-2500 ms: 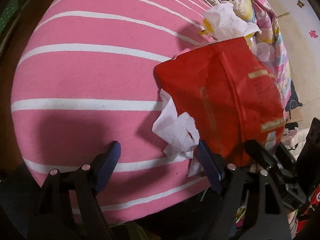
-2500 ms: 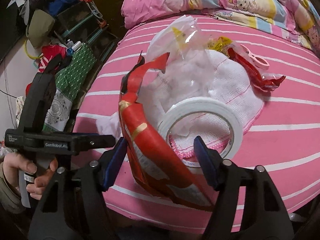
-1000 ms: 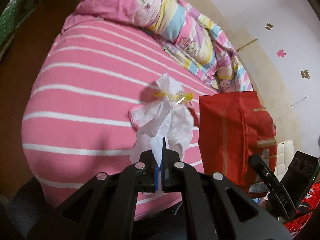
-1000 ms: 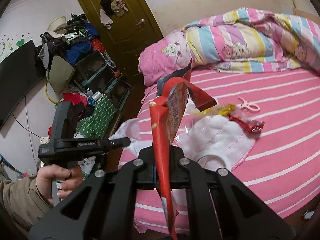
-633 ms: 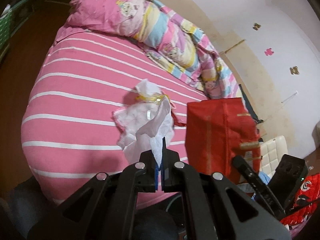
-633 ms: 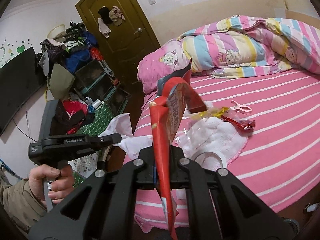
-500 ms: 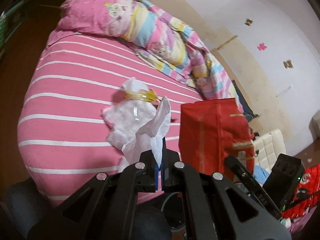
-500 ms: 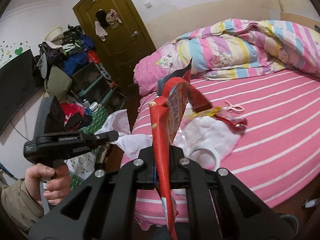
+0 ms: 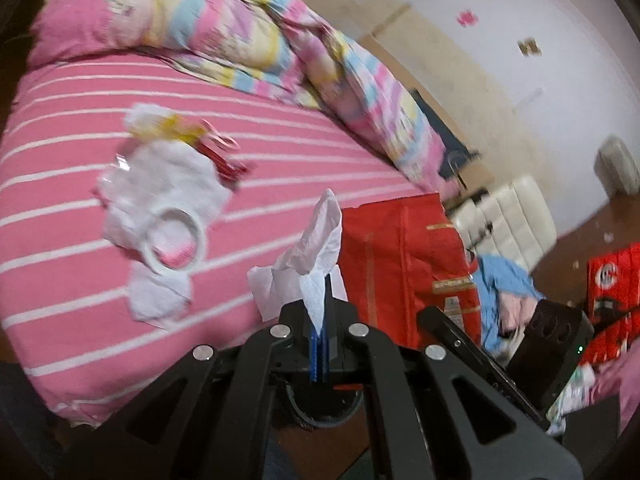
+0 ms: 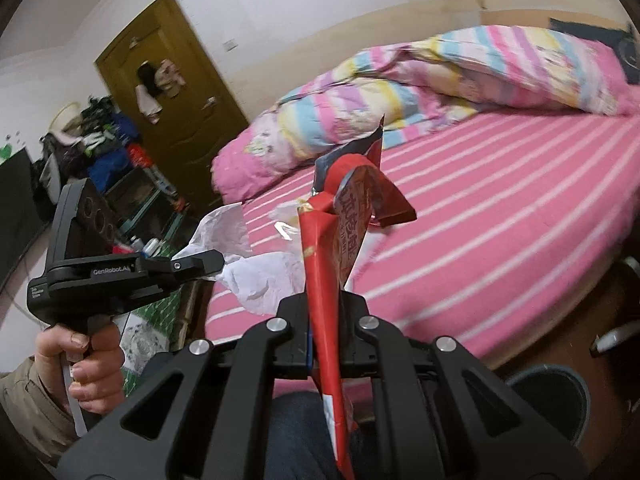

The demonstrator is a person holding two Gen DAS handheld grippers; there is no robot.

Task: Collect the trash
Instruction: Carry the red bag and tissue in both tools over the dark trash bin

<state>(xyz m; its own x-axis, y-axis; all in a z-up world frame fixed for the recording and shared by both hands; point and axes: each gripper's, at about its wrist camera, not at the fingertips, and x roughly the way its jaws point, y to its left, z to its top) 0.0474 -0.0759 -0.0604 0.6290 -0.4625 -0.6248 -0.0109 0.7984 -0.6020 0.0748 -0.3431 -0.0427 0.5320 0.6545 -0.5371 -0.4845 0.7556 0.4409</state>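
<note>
In the left wrist view, the left gripper (image 9: 320, 312) sits at the lower middle of the frame with its jaws pressed together on a white tissue (image 9: 316, 248), which stands up crumpled from between the blue pads. Just right of it hangs a red snack bag (image 9: 404, 264), its flat side facing the camera, with the black body of the other tool in the lower right corner. Behind them, filling the left half of the frame, is the pink striped bed (image 9: 280, 168). In the left middle of the frame a white cloth (image 9: 160, 180) lies on the bed with a roll of white tape (image 9: 176, 240) on it, and a yellow wrapper (image 9: 176, 128) and a red wrapper (image 9: 224, 160) lie at its upper edge. A striped quilt (image 9: 248, 36) is bunched across the top. In the right wrist view, the right gripper (image 10: 324, 320) at the lower middle is clamped on the red snack bag (image 10: 332, 272), held edge-on and rising to the centre of the frame. At the left, a hand (image 10: 84, 368) grips the handle of the left gripper (image 10: 212, 264), with the tissue (image 10: 240, 256) bunched at its tip, beside the bag. A brown door (image 10: 176, 108) stands at the upper left, and the rim of a dark bin (image 10: 560, 396) shows at the lower right.
</note>
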